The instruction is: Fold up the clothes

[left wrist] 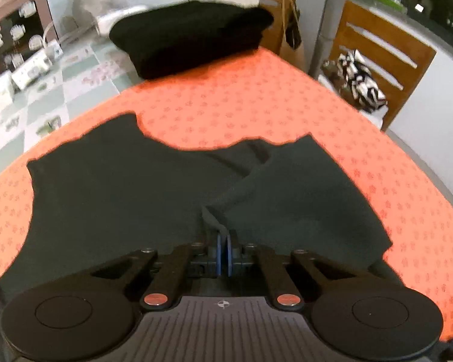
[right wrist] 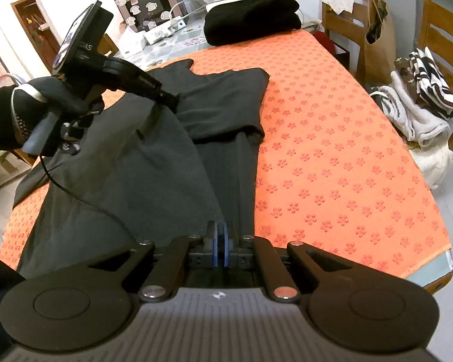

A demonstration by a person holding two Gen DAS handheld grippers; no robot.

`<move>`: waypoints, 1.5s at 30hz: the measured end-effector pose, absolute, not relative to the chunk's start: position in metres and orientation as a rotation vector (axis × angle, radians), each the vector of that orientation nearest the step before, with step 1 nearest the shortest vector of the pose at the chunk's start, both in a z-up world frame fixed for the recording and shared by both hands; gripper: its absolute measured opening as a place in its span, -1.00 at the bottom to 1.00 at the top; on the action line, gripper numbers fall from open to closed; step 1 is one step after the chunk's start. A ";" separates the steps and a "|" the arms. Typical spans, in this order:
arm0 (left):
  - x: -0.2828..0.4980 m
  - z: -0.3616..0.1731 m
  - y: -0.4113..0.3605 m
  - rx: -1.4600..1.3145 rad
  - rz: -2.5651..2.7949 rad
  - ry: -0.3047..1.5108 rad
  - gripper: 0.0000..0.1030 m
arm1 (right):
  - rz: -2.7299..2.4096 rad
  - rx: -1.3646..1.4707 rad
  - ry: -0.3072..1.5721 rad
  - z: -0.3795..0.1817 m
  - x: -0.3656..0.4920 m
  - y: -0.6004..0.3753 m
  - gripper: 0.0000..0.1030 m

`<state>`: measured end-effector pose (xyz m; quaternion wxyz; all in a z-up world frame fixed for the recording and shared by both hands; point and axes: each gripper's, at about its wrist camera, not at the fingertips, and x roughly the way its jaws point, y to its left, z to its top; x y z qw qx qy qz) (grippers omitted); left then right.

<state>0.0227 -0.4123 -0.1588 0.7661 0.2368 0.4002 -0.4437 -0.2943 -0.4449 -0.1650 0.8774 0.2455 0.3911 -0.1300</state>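
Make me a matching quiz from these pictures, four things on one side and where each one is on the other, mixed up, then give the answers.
1. dark grey garment
2. folded black stack
3. striped cloth
4. left gripper

A. on a wooden chair
B. far end of the table
C. spread on the orange tablecloth
D. jaws pinching a raised fold

Pairs: 1-C, 2-B, 3-A, 4-D

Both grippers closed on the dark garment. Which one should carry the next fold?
Left, probably. The left gripper already holds a lifted flap of the dark garment mid-cloth; the right gripper pins the near edge.
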 end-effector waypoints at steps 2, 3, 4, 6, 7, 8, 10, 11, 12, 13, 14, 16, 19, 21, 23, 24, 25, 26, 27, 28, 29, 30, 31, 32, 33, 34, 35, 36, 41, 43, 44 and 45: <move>0.016 -0.155 -0.418 0.534 -0.979 0.837 -0.88 | -0.275 0.533 0.808 -0.166 -0.298 -0.444 -0.91; 0.012 -0.154 -0.422 0.550 -0.990 0.824 -0.88 | -0.276 0.543 0.804 -0.167 -0.299 -0.444 -0.91; 0.009 -0.154 -0.427 0.565 -1.002 0.811 -0.87 | -0.285 0.558 0.797 -0.167 -0.302 -0.443 -0.91; 0.002 -0.155 -0.438 0.598 -1.022 0.796 -0.86 | -0.307 0.591 0.780 -0.167 -0.310 -0.442 -0.91; 0.000 -0.158 -0.444 0.616 -1.030 0.797 -0.84 | -0.321 0.608 0.770 -0.167 -0.313 -0.441 -0.91; -0.003 -0.161 -0.450 0.634 -1.037 0.797 -0.75 | -0.338 0.618 0.764 -0.169 -0.316 -0.441 -0.91; -0.005 -0.166 -0.458 0.644 -1.053 0.793 -0.67 | -0.374 0.634 0.754 -0.173 -0.321 -0.442 -0.91; -0.005 -0.166 -0.459 0.628 -1.066 0.793 -0.55 | -0.392 0.642 0.749 -0.175 -0.323 -0.442 -0.90; -0.002 -0.161 -0.456 0.598 -1.071 0.788 -0.32 | -0.410 0.650 0.744 -0.177 -0.325 -0.443 -0.90; 0.000 -0.156 -0.452 0.566 -1.074 0.782 -0.18 | -0.420 0.650 0.747 -0.181 -0.325 -0.443 -0.89; 0.003 -0.150 -0.449 0.534 -1.076 0.775 0.08 | -0.427 0.640 0.752 -0.182 -0.324 -0.443 -0.85; 0.011 -0.135 -0.433 0.462 -1.079 0.765 0.17 | -0.439 0.610 0.757 -0.182 -0.323 -0.441 -0.82; 0.018 -0.129 -0.405 0.430 -1.080 0.783 0.16 | -0.457 0.545 0.753 -0.175 -0.321 -0.437 -0.68; 0.023 -0.125 -0.387 0.409 -1.081 0.796 0.16 | -0.442 0.525 0.750 -0.172 -0.318 -0.435 -0.62; 0.026 -0.137 -0.371 0.386 -1.073 0.851 0.15 | -0.424 0.509 0.746 -0.170 -0.314 -0.433 -0.62; 0.028 -0.144 -0.364 0.370 -1.064 0.884 0.10 | -0.415 0.500 0.745 -0.168 -0.312 -0.432 -0.62; 0.029 -0.150 -0.357 0.338 -1.060 0.913 0.05 | -0.406 0.492 0.743 -0.167 -0.310 -0.431 -0.62; 0.030 -0.156 -0.351 0.303 -1.056 0.942 -0.06 | -0.397 0.483 0.741 -0.166 -0.308 -0.430 -0.62; 0.031 -0.160 -0.345 0.265 -1.057 0.960 -0.12 | -0.384 0.472 0.746 -0.165 -0.304 -0.428 -0.62; 0.031 -0.162 -0.340 0.228 -1.047 0.971 -0.13 | -0.374 0.460 0.751 -0.165 -0.301 -0.427 -0.62; 0.032 -0.165 -0.334 0.192 -1.037 0.982 -0.13 | -0.364 0.447 0.755 -0.163 -0.298 -0.426 -0.62; 0.032 -0.167 -0.329 0.155 -1.026 0.993 -0.14 | -0.356 0.434 0.759 -0.161 -0.295 -0.425 -0.62; 0.035 -0.170 -0.323 0.107 -1.018 1.017 -0.14 | -0.346 0.424 0.760 -0.159 -0.291 -0.427 -0.62; 0.037 -0.172 -0.318 0.057 -1.010 1.043 -0.14 | -0.335 0.415 0.761 -0.157 -0.287 -0.428 -0.62; 0.040 -0.176 -0.314 -0.003 -0.993 1.077 -0.15 | -0.320 0.412 0.759 -0.154 -0.283 -0.432 -0.62; 0.044 -0.180 -0.310 -0.064 -0.974 1.112 -0.16 | -0.305 0.411 0.757 -0.151 -0.278 -0.437 -0.62; 0.047 -0.184 -0.306 -0.125 -0.954 1.146 -0.17 | -0.289 0.410 0.754 -0.149 -0.273 -0.441 -0.62; 0.051 -0.188 -0.302 -0.187 -0.933 1.179 -0.17 | -0.274 0.406 0.754 -0.146 -0.266 -0.447 -0.62; 0.056 -0.204 -0.289 -0.452 -0.822 1.285 -0.17 | -0.197 0.364 0.773 -0.131 -0.222 -0.482 -0.61; 0.056 -0.208 -0.289 -0.504 -0.797 1.296 -0.17 | -0.159 0.351 0.787 -0.126 -0.201 -0.493 -0.59; 0.055 -0.209 -0.290 -0.509 -0.788 1.298 -0.17 | -0.139 0.345 0.794 -0.123 -0.191 -0.499 -0.57; 0.054 -0.209 -0.292 -0.512 -0.780 1.300 -0.17 | -0.120 0.339 0.801 -0.121 -0.181 -0.504 -0.57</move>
